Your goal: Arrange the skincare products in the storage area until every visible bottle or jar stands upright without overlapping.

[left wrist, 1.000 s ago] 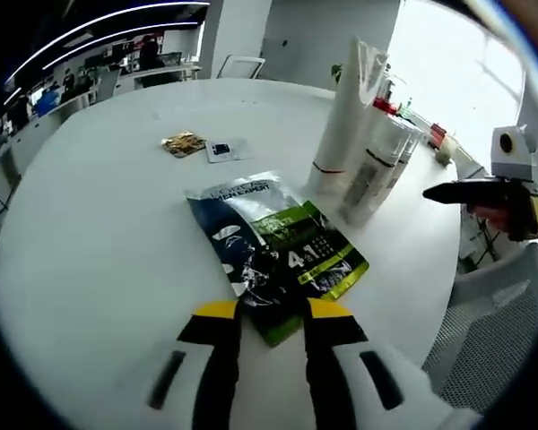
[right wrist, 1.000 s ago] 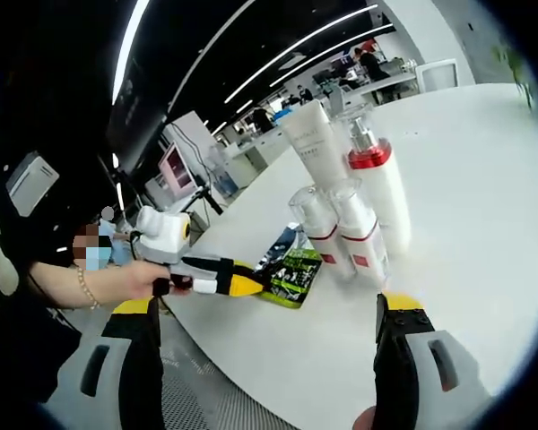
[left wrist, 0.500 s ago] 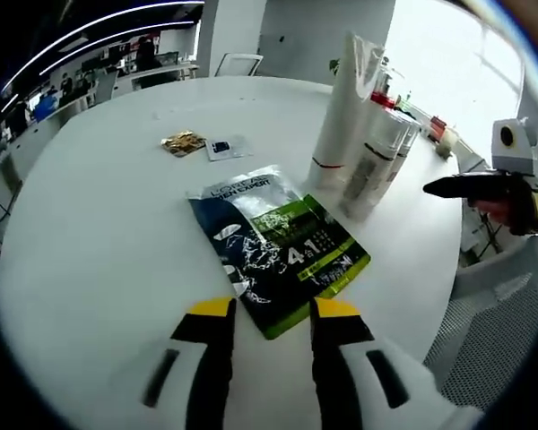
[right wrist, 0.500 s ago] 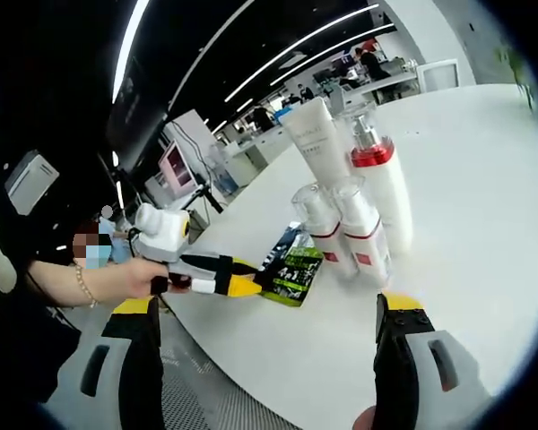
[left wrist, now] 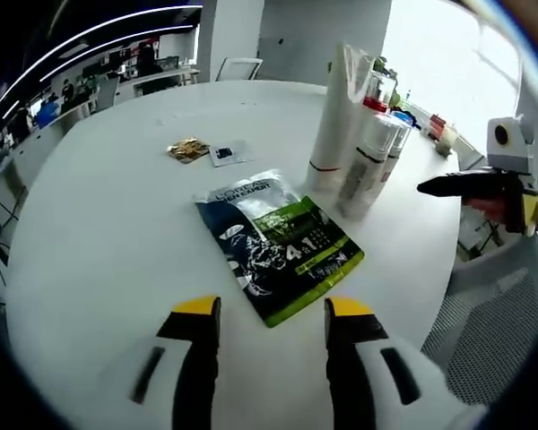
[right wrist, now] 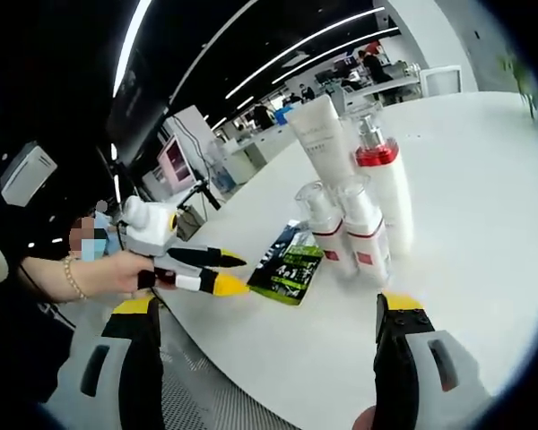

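A dark blue and green sachet packet [left wrist: 278, 244] lies flat on the white round table [left wrist: 108, 224], just ahead of my left gripper [left wrist: 272, 309], which is open and holds nothing. Behind the packet stand a tall white tube [left wrist: 334, 116], a red-collared pump bottle [left wrist: 374, 104] and two clear-capped bottles [left wrist: 366, 152], all upright. In the right gripper view the same tube [right wrist: 321, 134], pump bottle [right wrist: 387, 193] and small bottles [right wrist: 321, 228] stand beyond the packet [right wrist: 291, 269]. My right gripper [right wrist: 269, 305] is open wide off the table's edge. The left gripper [right wrist: 240, 274] comes in from the left, fingers apart.
A gold wrapper [left wrist: 188, 149] and a small white sachet [left wrist: 222, 154] lie further back on the table. The right gripper [left wrist: 430, 188] hovers past the table's right rim, above a mesh chair [left wrist: 484, 322]. Desks and screens [right wrist: 175, 166] stand beyond.
My left gripper has opened wider and drawn back from the packet's near edge, leaving the packet flat on the table. The right gripper has hardly moved.
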`<state>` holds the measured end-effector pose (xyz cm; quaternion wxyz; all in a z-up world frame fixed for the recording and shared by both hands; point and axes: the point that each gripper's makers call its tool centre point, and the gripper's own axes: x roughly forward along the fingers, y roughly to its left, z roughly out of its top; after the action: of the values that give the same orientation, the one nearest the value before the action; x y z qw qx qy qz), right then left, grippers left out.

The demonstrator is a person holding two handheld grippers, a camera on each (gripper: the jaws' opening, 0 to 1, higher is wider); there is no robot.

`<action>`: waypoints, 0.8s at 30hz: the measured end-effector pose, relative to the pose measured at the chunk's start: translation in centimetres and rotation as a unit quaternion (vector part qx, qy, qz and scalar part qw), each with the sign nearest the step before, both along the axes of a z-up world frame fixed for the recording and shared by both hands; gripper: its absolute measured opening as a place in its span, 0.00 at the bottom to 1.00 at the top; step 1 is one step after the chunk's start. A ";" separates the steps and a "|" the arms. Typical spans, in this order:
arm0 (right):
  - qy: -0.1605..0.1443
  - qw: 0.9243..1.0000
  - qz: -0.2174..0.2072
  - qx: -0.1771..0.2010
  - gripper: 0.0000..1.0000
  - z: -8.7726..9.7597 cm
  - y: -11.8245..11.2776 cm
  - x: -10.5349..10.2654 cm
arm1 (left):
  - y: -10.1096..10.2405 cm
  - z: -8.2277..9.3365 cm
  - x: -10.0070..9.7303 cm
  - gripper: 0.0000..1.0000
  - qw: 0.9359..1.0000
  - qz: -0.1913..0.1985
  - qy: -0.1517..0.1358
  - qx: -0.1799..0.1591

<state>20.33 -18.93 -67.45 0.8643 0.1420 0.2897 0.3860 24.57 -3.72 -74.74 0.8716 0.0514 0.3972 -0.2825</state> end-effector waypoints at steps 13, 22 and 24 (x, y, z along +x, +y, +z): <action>-0.011 0.999 0.028 -0.009 1.00 0.2 0.8 -0.6 | 1.2 1.0 -2.8 0.53 1.000 0.007 0.002 0.006; -0.018 0.998 0.053 -0.013 1.00 0.2 1.6 -1.1 | 2.3 1.8 -4.2 0.61 1.000 0.024 0.003 0.008; -0.017 0.998 0.055 -0.015 1.00 0.1 1.6 -1.2 | 2.3 2.0 -4.5 0.62 1.000 0.026 0.003 0.008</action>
<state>19.14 -17.29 -67.32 0.8484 0.1061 0.2879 0.4313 20.07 -1.40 -72.73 0.8770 0.0468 0.4035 -0.2567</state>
